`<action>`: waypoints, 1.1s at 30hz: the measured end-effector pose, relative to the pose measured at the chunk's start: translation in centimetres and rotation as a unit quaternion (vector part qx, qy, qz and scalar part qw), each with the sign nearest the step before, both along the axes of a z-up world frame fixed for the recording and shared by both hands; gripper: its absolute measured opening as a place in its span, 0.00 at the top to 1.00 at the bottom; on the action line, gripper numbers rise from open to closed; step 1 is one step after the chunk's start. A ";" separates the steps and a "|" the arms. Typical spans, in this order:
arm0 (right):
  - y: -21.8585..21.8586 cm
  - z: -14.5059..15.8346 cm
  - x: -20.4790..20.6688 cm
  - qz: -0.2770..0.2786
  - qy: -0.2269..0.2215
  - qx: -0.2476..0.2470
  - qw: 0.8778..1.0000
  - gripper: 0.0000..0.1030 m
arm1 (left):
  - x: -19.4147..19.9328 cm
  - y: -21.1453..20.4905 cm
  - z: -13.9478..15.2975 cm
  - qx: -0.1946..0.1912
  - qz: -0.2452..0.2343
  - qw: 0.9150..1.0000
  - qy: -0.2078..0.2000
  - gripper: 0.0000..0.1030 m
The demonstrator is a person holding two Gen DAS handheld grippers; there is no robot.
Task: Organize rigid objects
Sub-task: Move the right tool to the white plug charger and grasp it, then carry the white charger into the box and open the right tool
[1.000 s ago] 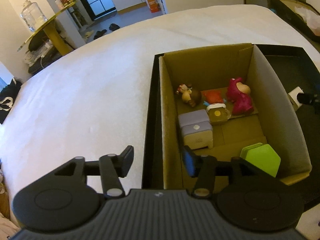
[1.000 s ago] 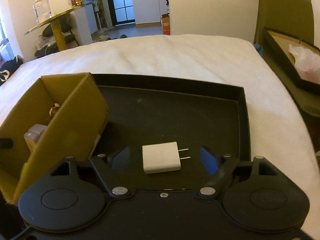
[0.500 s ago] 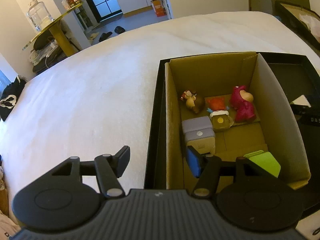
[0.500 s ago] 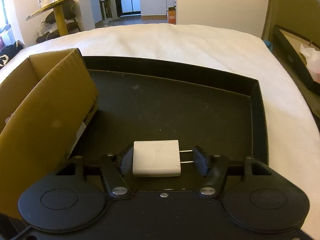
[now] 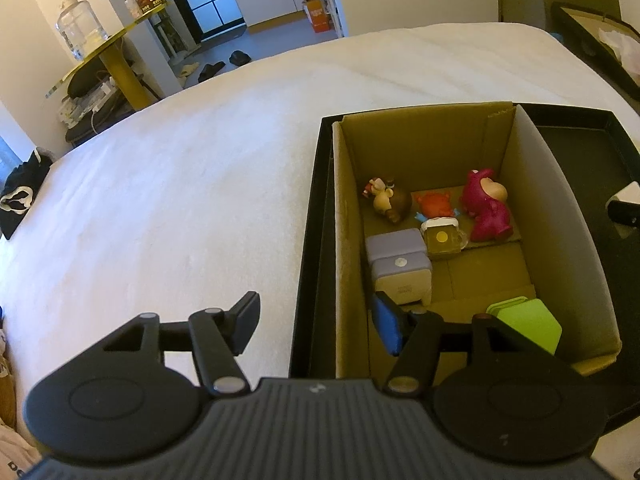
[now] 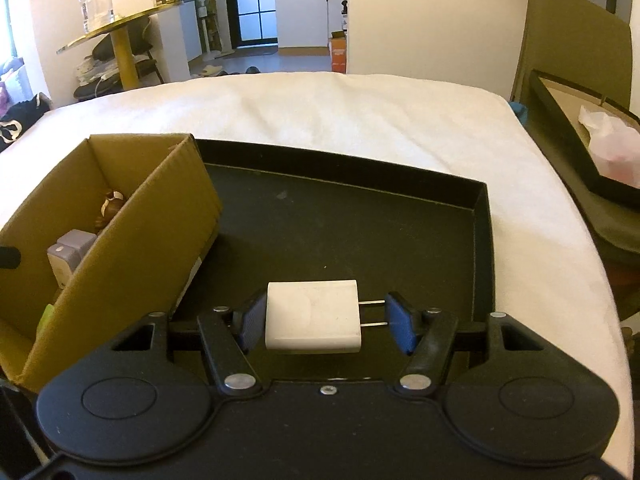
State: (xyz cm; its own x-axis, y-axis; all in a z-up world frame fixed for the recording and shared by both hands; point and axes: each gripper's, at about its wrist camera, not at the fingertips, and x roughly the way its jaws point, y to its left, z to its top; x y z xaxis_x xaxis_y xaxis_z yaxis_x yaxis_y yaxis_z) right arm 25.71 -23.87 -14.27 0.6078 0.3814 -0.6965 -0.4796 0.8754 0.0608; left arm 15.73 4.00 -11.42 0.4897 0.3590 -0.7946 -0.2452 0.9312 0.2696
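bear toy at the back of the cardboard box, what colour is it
Magenta pink with a pale snout; the bear toy shows best in the left wrist view.

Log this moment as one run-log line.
right gripper: shut on charger, over black tray | left gripper: open, empty, at box edge | box: toys inside | step: charger not yet boxed
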 end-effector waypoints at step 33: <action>6.4 8.2 -2.1 0.032 -0.045 0.023 0.998 0.41 | -0.9 1.0 0.1 -0.055 -0.005 0.998 -0.026 0.45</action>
